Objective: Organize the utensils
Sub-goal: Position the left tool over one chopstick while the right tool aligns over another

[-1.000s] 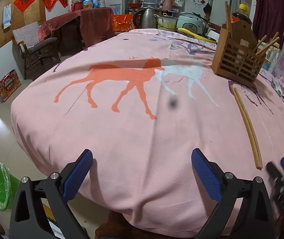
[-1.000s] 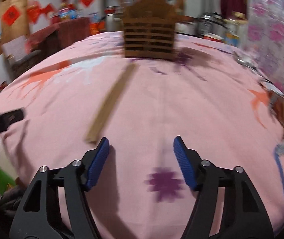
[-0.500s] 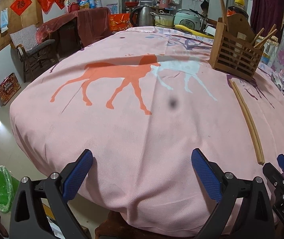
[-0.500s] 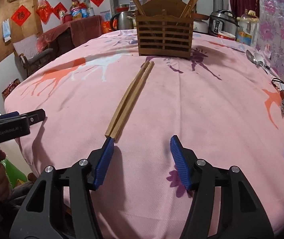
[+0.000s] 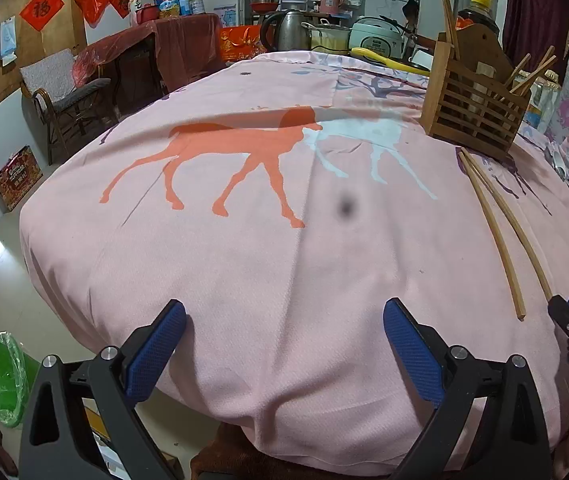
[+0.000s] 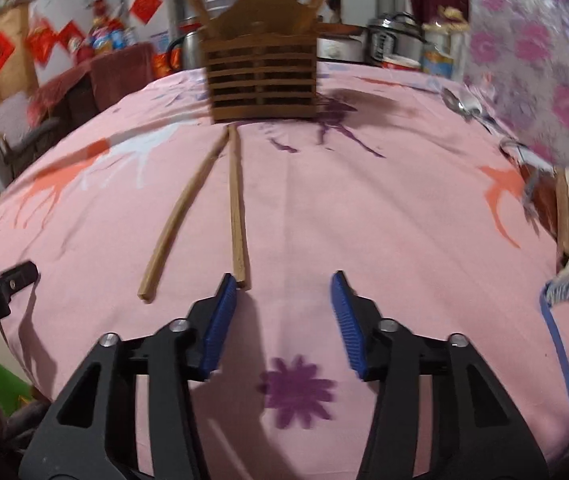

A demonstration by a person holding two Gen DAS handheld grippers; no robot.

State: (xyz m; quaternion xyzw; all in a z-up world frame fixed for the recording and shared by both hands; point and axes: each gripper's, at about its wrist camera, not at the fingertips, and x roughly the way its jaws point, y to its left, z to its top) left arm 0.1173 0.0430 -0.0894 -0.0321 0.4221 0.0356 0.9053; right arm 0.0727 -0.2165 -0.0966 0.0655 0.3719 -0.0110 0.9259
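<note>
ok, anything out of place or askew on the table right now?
Yes. Two chopsticks lie loose on the pink tablecloth in front of the wooden holder, splayed in a V, tips together near the holder. The right gripper is closing at the near end of one, its left pad beside it, nothing between the jaws.

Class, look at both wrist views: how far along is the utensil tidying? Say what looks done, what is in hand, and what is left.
Done: several chopsticks already stand in the wooden holder. In hand: nothing yet. The right gripper has its jaws closing with nothing between them, its left pad beside the near end of one chopstick. The left gripper is open over bare cloth. Left: both loose chopsticks, including the other chopstick, and the spoons by the table edge.
</note>
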